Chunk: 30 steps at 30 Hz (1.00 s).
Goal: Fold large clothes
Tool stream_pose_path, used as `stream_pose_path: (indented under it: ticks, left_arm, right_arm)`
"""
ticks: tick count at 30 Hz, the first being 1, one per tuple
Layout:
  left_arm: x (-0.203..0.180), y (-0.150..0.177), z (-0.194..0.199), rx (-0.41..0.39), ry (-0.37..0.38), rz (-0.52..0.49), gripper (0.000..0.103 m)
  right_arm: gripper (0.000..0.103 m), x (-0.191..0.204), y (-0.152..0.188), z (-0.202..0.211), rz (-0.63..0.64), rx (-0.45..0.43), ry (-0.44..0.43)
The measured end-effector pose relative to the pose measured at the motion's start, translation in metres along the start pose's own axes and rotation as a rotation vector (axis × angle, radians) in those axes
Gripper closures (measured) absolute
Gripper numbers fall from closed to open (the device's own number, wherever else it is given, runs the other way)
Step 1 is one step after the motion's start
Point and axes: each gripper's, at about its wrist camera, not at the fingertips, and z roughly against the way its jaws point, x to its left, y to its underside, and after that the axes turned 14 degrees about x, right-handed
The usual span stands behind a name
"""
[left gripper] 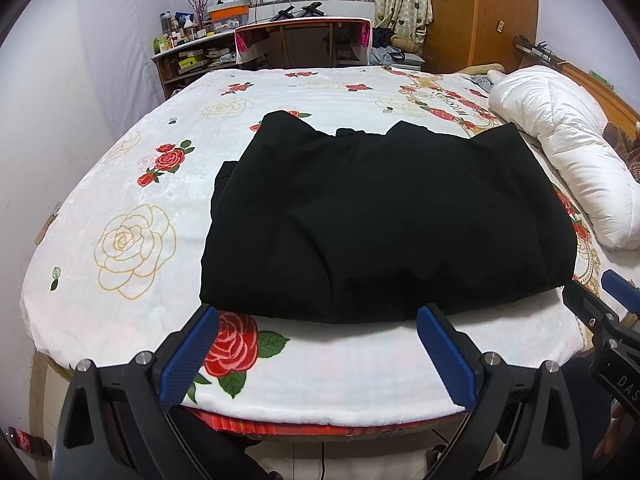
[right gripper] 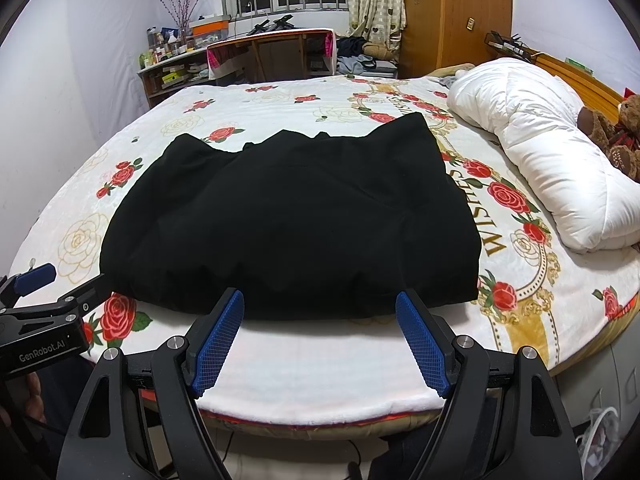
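Your left gripper [left gripper: 318, 314] and right gripper [right gripper: 320, 300] both hang released, grasping nothing, just short of the near hem. The folded black garment [left gripper: 384, 216] lies flat on the rose-patterned blanket [left gripper: 132, 240], beside the white duvet [right gripper: 552, 152].

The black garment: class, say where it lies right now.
The black garment lies folded on the flowered blanket near the bed's front edge, just beyond both open tongs, with the white duvet to its right.

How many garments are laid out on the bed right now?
1: a black garment lying partly folded in the middle of the floral bedspread, just beyond both open tools. More clothes could be hidden under it.
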Motion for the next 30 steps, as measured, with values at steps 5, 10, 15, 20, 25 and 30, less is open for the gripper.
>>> stream_pose_path:
  ticks: [5, 10, 15, 20, 25, 30]
  left_arm:
    - [0.0002, 0.0002, -0.0002, 0.002, 0.002, 0.000, 0.003]
    - [0.0008, 0.0007, 0.0005, 0.004, 0.000, 0.001, 0.003]
    - [0.0010, 0.0013, 0.0015, 0.005, -0.001, 0.003, 0.003]
    - [0.0020, 0.0015, 0.0017, 0.005, -0.001, 0.002, 0.003]
    - [0.0014, 0.0011, 0.0014, 0.004, -0.003, 0.002, 0.003]
    - [0.0012, 0.0015, 0.0016, 0.006, -0.004, 0.002, 0.003]
  right_arm:
    - [0.025, -0.0005, 0.0001, -0.0001, 0.001, 0.001, 0.000]
    - [0.025, 0.0002, 0.0006, -0.0002, 0.001, 0.000, -0.001]
    - [0.025, 0.0002, 0.0007, 0.0006, 0.000, 0.001, -0.001]
    - [0.025, 0.0005, 0.0006, 0.0009, 0.000, 0.001, -0.001]
    - [0.025, 0.0007, 0.0009, 0.0010, 0.000, 0.000, -0.002]
    - [0.025, 0.0010, 0.0008, 0.0010, -0.001, 0.000, -0.001]
